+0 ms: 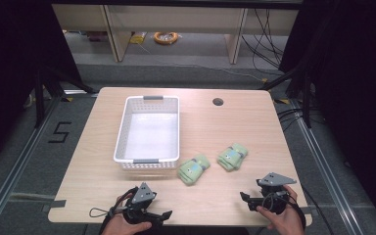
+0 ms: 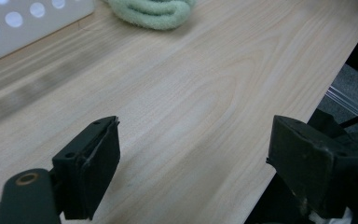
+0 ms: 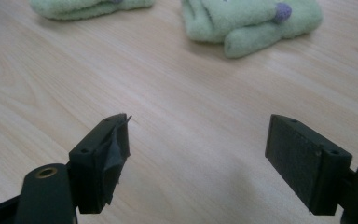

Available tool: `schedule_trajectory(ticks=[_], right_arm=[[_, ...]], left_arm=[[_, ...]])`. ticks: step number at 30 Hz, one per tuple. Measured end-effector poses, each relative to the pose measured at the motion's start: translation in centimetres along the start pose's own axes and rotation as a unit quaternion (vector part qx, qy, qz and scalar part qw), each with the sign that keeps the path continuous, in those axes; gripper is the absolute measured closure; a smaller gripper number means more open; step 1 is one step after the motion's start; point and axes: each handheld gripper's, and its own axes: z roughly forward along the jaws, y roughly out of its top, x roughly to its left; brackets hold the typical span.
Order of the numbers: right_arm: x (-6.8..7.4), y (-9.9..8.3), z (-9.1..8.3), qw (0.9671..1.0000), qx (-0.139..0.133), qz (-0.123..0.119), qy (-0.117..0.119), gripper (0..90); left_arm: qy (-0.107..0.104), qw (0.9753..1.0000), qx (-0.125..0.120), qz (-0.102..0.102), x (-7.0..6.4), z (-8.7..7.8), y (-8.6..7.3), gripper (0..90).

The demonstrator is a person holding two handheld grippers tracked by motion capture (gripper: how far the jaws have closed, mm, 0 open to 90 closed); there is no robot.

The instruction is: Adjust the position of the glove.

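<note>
1. Waiting at the near edge of the pale wood-grain desk [image 1: 103, 147], both claws stand wide open with nothing between their jaws: the left claw [image 1: 157, 215] sits nearer the person than the white perforated plastic basket [image 1: 149, 128], and the right claw [image 1: 247, 199] sits well off to the right of it.

2. The two folded, fluffy light-green towels lie on the desk outside the basket. The nearer green towel [image 1: 193, 169] rests just beside the basket's near right corner; the second green towel [image 1: 232, 156] lies a little farther to the right of the basket.

3. In the left gripper view, the nearer towel [image 2: 154, 11] sits beside the basket wall [image 2: 23, 28]. A low approach from here could knock that wall and slide the light basket.

4. In the right gripper view, the second towel [image 3: 247, 23] shows loose folded layers. Pinching only the top layer would probably let it unfold and trail on the lift.

5. A trailing end could catch the basket rim and leave the towel hanging over the edge.

6. The towels lie close together, so two claws closing in at once may crowd each other or drag the neighbouring towel.
</note>
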Motion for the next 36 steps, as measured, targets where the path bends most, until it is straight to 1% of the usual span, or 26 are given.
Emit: schedule_trajectory(ticks=[2,4,5,6,7,8,11,12,13,14,15,16,18,20,21,22,23,24,25,26,28,29,30,32,33,36], right_arm=[[0.1,0.0,-0.1,0.9999,-0.003,0.006,-0.014,24.2],[0.1,0.0,-0.1,0.9999,-0.006,-0.001,-0.013,25.5],[0.1,0.0,-0.1,0.9999,-0.007,-0.007,-0.012,26.5],[0.1,0.0,0.0,0.9998,-0.006,-0.01,-0.013,27.7],[0.2,0.1,0.0,0.9998,-0.009,-0.013,-0.01,28.8],[0.4,0.2,-0.1,0.9999,-0.005,0.001,-0.01,29.6],[0.3,0.4,-0.1,0.9998,-0.012,-0.018,-0.006,32.7],[0.5,0.5,-0.2,0.9999,-0.01,-0.009,-0.005,32.9],[0.3,0.6,-0.2,0.9996,-0.015,-0.023,-0.004,34.0],[0.4,0.7,-0.3,0.9998,-0.015,-0.016,0.001,35.0],[0.3,0.9,-0.3,0.9996,-0.02,-0.02,-0.001,35.3],[0.2,1.2,-0.4,0.9995,-0.024,-0.023,0.002,35.8],[0.1,1.7,-0.5,0.9991,-0.029,-0.03,-0.003,37.4],[0.2,2.4,-0.7,0.9987,-0.035,-0.037,0.0,38.8],[0.2,2.8,-0.8,0.9979,-0.041,-0.05,-0.002,39.5],[0.5,3.1,-1.0,0.9986,-0.036,-0.038,0.006,40.1],[0.6,3.7,-1.0,0.998,-0.04,-0.047,0.008,41.0],[0.5,4.0,-0.9,0.9971,-0.046,-0.06,0.006,41.6],[0.6,4.5,-0.9,0.9972,-0.044,-0.06,0.011,42.1],[0.6,5.0,-0.7,0.9968,-0.043,-0.066,0.012,42.8],[0.8,6.0,-0.3,0.9966,-0.041,-0.07,0.016,43.7],[1.1,6.4,-0.1,0.997,-0.037,-0.065,0.021,44.1],[1.0,7.1,0.2,0.9957,-0.04,-0.079,0.027,44.7],[1.2,7.8,0.6,0.9957,-0.035,-0.081,0.03,45.4],[1.3,8.2,0.9,0.9957,-0.035,-0.081,0.03,46.1],[1.5,9.3,1.4,0.9955,-0.029,-0.084,0.033,49.1]], left_arm=[[-0.005,1.0,0.001,-0.001,0.0,0.0,0.0,16.1],[-0.012,0.9999,-0.008,0.003,0.0,-0.1,0.2,16.2],[-0.01,0.9999,-0.005,-0.004,0.0,-0.2,0.2,16.2],[-0.015,0.9997,-0.015,-0.015,-0.1,-0.1,0.3,16.2],[-0.012,0.9999,-0.01,0.001,0.1,-0.3,0.3,16.2],[-0.015,0.9998,-0.015,-0.005,0.0,-0.2,0.3,16.2],[-0.022,0.9994,-0.02,-0.019,-0.1,-0.1,0.5,16.5],[-0.023,0.9996,-0.016,-0.009,0.0,-0.2,0.6,17.1],[-0.026,0.999,-0.027,-0.022,-0.2,0.0,0.7,17.4],[-0.026,0.999,-0.03,-0.021,-0.3,0.0,0.8,17.8],[-0.028,0.9992,-0.023,-0.017,-0.3,0.0,1.1,18.3],[-0.028,0.9989,-0.032,-0.019,-0.4,0.1,1.2,18.5],[-0.031,0.9991,-0.026,-0.012,-0.3,0.3,1.7,18.9],[-0.031,0.999,-0.028,-0.018,-0.7,0.8,2.2,19.5],[-0.032,0.9991,-0.027,-0.01,-0.8,1.0,2.5,20.0],[-0.03,0.9992,-0.026,-0.002,-0.9,1.3,2.9,21.1],[-0.029,0.9992,-0.025,-0.005,-1.1,1.5,3.1,21.3],[-0.027,0.9993,-0.026,0.005,-1.3,1.8,3.4,21.4],[-0.025,0.9994,-0.024,0.008,-1.5,2.1,3.6,21.4],[-0.023,0.9992,-0.014,0.029,-1.4,2.2,4.0,21.4],[-0.018,0.9989,-0.008,0.044,-1.4,2.7,4.6,22.1],[-0.017,0.9986,-0.006,0.049,-1.4,3.0,5.0,23.2],[-0.016,0.9993,-0.01,0.033,-1.6,3.4,5.2,23.7],[-0.016,0.9988,-0.007,0.047,-1.4,3.8,5.8,24.2],[-0.018,0.999,-0.012,0.04,-1.5,4.1,6.0,25.2],[-0.015,0.9986,-0.008,0.05,-1.4,4.7,6.7,26.8]])
